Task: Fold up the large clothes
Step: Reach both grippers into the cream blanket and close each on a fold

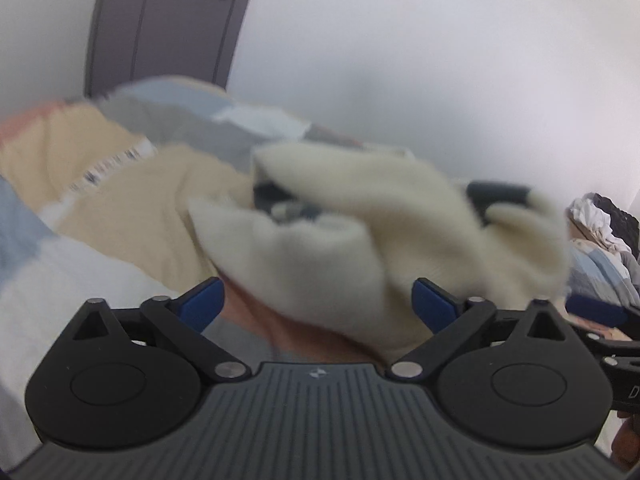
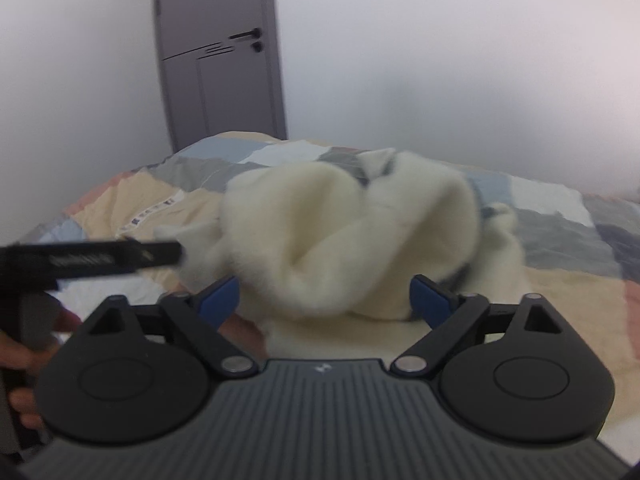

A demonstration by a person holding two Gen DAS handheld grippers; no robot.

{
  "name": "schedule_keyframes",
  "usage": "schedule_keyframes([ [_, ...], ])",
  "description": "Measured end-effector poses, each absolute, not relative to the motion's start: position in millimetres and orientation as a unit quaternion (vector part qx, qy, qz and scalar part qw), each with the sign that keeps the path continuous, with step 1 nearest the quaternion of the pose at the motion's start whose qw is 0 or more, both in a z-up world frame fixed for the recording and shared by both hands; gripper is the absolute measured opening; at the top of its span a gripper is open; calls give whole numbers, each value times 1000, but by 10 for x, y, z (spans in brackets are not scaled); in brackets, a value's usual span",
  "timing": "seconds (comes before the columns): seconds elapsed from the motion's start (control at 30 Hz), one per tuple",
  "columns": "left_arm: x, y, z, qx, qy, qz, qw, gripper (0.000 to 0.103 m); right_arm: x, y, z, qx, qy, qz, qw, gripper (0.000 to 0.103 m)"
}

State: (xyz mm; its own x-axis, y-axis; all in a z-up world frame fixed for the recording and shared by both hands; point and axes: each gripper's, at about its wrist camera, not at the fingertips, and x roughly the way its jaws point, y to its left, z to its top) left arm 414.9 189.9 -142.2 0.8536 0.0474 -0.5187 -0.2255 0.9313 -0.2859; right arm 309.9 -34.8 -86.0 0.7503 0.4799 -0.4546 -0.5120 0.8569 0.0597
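A cream fleece garment [image 1: 360, 232] lies bunched and blurred on the bed, close in front of both grippers. My left gripper [image 1: 316, 292] stands open, its blue pads wide apart with the fleece heaped between them and no pad pressing on it. My right gripper [image 2: 324, 288] is also open, with the garment [image 2: 340, 232] bulging between its blue pads. In the left wrist view a finger [image 1: 592, 307] of the right gripper shows at the garment's right edge. In the right wrist view a black finger [image 2: 112, 258] of the left gripper reaches the garment's left edge, with a hand [image 2: 24, 356] behind it.
A patchwork quilt [image 1: 120, 208] in beige, grey, blue and white covers the bed [image 2: 560, 300]. A grey door [image 2: 220, 60] stands in the white wall behind the bed. A pile of other clothes [image 1: 600, 220] lies at the far right.
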Motion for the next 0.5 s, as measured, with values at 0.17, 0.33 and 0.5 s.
schedule_keyframes([
  [0.17,4348,2060,-1659,-207,224,55,951,94,3287,-142,-1127,-57,211,295,930,84],
  [0.33,4454,2116,-1768,-210,214,27,954,76,3478,-58,-1334,-83,213,305,925,56],
  [0.5,4434,2029,-1770,-173,210,33,962,38,3463,-120,-1322,-61,200,303,930,26],
])
